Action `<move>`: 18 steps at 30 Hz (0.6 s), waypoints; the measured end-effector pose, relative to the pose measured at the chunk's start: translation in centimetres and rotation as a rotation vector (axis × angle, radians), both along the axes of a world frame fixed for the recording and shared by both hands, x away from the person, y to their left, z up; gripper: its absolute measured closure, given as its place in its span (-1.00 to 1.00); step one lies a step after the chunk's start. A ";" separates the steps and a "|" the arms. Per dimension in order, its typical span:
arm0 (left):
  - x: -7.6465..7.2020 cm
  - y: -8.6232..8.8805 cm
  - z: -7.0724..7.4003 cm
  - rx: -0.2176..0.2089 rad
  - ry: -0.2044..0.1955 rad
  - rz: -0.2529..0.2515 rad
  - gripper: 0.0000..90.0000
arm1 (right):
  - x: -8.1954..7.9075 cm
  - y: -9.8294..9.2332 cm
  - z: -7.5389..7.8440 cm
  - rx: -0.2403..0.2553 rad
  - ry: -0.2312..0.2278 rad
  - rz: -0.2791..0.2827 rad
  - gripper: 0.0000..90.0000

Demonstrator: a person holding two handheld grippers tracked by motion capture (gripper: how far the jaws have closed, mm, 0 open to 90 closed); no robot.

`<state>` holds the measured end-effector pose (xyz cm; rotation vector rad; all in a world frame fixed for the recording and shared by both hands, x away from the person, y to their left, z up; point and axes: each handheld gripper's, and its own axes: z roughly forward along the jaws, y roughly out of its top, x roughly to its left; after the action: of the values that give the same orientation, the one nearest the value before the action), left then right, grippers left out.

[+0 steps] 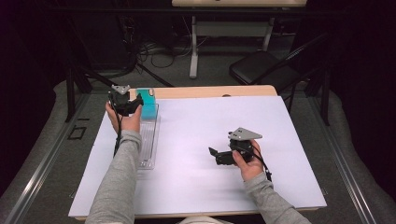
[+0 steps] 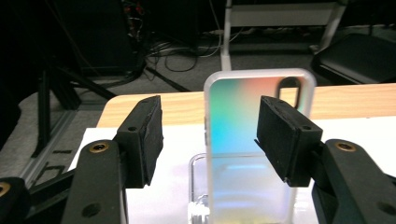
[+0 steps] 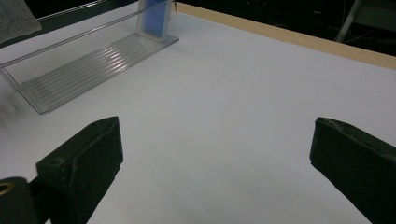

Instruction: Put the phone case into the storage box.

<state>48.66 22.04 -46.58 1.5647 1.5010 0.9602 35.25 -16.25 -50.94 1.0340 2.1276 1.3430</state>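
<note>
A translucent phone case (image 1: 149,105), teal in the high view and iridescent in the left gripper view (image 2: 243,140), stands upright at the far end of a clear ribbed rack (image 1: 148,140). My left gripper (image 1: 136,103) is held at that end of the rack. Its jaws stand open on either side of the case (image 2: 210,135), and the right pad (image 2: 280,135) overlaps the case's edge without pressing it. My right gripper (image 1: 215,157) hovers low over the white sheet (image 1: 201,126) at centre right, open wide with nothing between its fingers (image 3: 215,158). It looks toward the rack (image 3: 93,65) and the case (image 3: 156,18).
The wooden table edge (image 1: 210,91) runs along the back of the white sheet. Beyond it are a black folding chair (image 1: 261,67), a desk leg (image 1: 193,46) and floor cables (image 1: 159,53). Dark floor borders the table on the left and right.
</note>
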 end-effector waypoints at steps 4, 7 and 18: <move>-0.5 0.2 0.6 -0.015 -0.010 -0.021 -0.07 | 0.0 0.0 0.0 0.003 -0.001 -0.001 -0.94; -0.9 0.4 0.8 -0.009 -0.016 -0.026 -0.05 | -0.1 0.0 0.1 0.004 -0.001 -0.001 -0.94; -2.0 0.4 1.9 0.012 -0.002 -0.110 -0.07 | -0.1 0.0 0.1 0.008 0.000 -0.001 -0.94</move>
<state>46.65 22.45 -44.72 1.6364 1.3947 0.9087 35.19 -16.24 -50.88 1.0385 2.1232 1.3513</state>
